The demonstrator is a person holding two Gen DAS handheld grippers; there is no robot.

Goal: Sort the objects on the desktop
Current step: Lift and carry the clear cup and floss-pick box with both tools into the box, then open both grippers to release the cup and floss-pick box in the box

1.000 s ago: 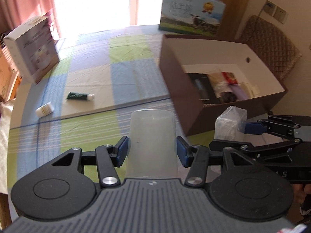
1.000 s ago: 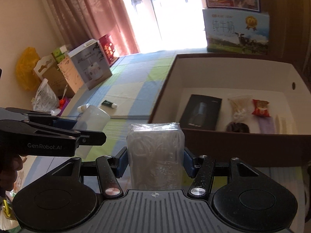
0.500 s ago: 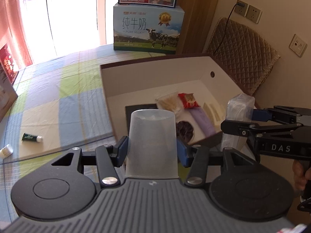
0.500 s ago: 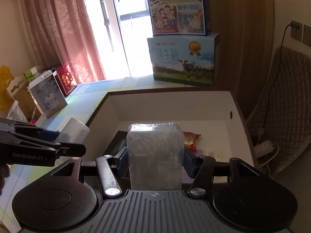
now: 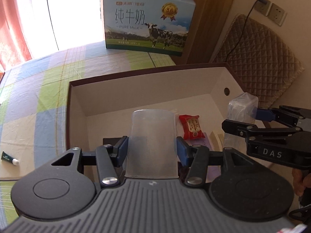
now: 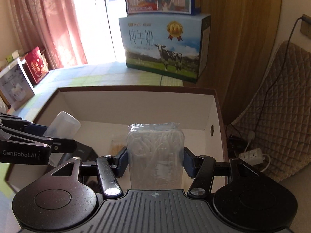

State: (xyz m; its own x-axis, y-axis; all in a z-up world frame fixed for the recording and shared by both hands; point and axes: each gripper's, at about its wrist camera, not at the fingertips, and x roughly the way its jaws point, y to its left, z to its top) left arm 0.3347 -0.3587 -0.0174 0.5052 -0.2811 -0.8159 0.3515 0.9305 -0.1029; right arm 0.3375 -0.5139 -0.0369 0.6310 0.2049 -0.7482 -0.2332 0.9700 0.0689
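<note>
Hovering over the open brown cardboard box (image 5: pixel 217 81), my left gripper (image 5: pixel 152 148) clamps a frosted plastic cup (image 5: pixel 152 141), my right gripper (image 6: pixel 154 160) a clear wrapped pack (image 6: pixel 155 155); next, probably lowering and releasing both inside.

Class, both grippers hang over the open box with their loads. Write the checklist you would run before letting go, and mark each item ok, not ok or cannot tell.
1. Left gripper clamped on the cup: ok.
2. Right gripper clamped on the clear packet: ok.
3. Both loads over the box, inside its rim: ok.
4. Bare floor under the cup: cannot tell; the cup hides it, and the red sachet lies close beside.
5. Grippers apart from each other: ok.
6. Tube on the table put away: not ok.
</note>
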